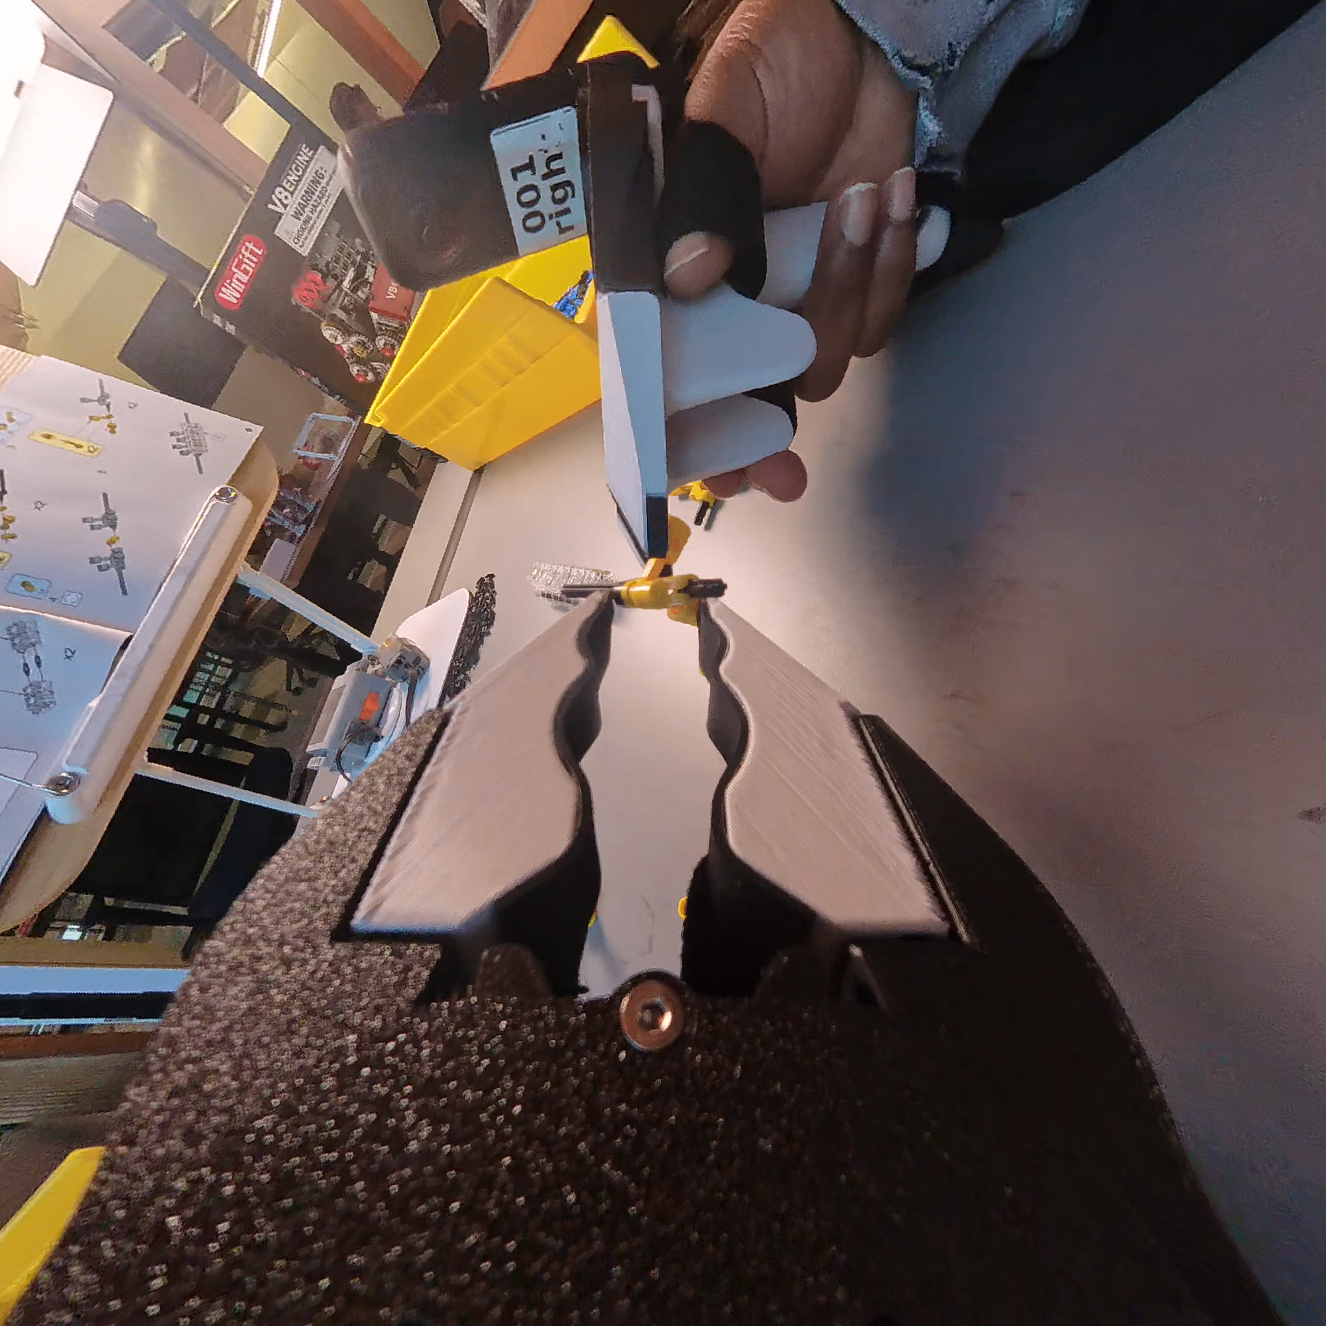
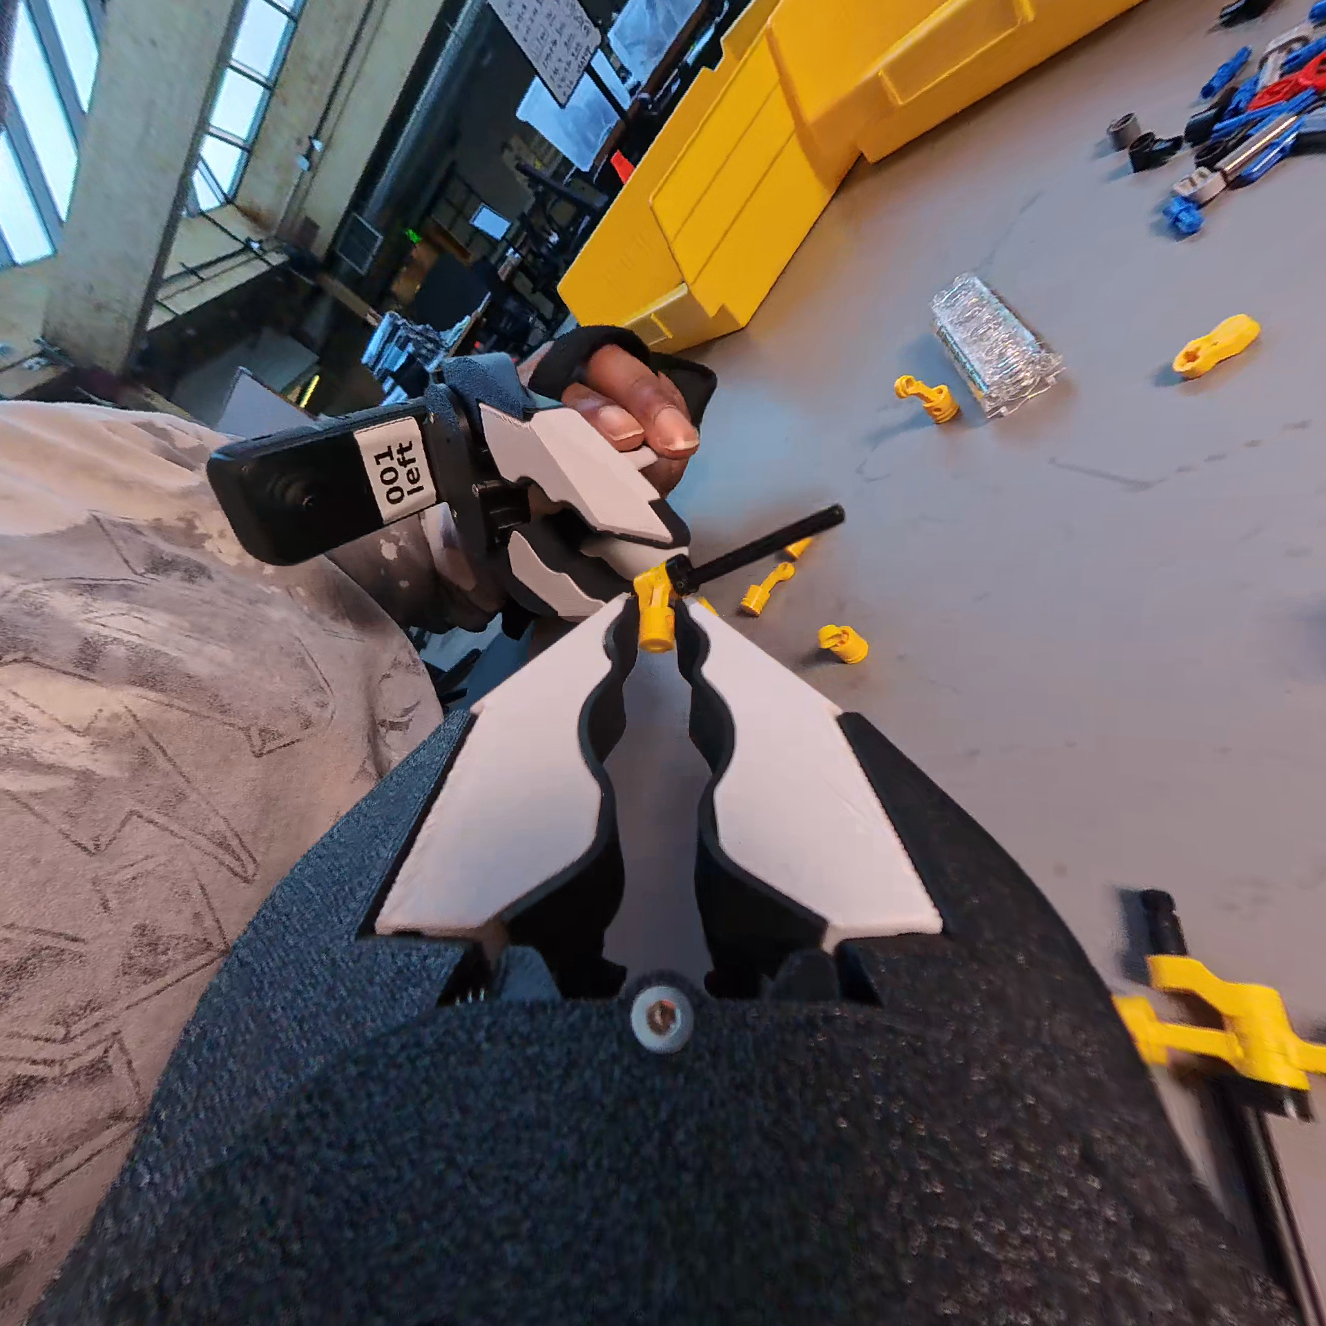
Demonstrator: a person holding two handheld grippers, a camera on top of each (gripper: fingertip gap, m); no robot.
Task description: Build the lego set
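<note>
A black axle (image 2: 760, 545) carries a yellow connector (image 2: 654, 617) just above the grey table (image 2: 1004, 682). My right gripper (image 2: 659, 613) is shut on this yellow connector. My left gripper (image 2: 664, 567) meets it from the left and is shut on the axle's near end. In the left wrist view, my left gripper (image 1: 656, 606) has the axle and connector (image 1: 656, 592) across its fingertips. My right gripper (image 1: 656, 556) comes down onto them from above, held by a hand (image 1: 803, 179).
Yellow bins (image 2: 753, 179) stand at the back. Loose yellow connectors (image 2: 843, 642), a clear plastic piece (image 2: 994, 351) and a pile of blue, red and black parts (image 2: 1248, 115) lie on the table. A yellow-and-black subassembly (image 2: 1234, 1033) sits at the right. An instruction booklet (image 1: 86, 502) is at the left. Only a small space, under 4 cm, lies between the two pairs of fingers. The yellow-and-black subassembly (image 2: 1234, 1033) is about equally far from each gripper, around 12 cm.
</note>
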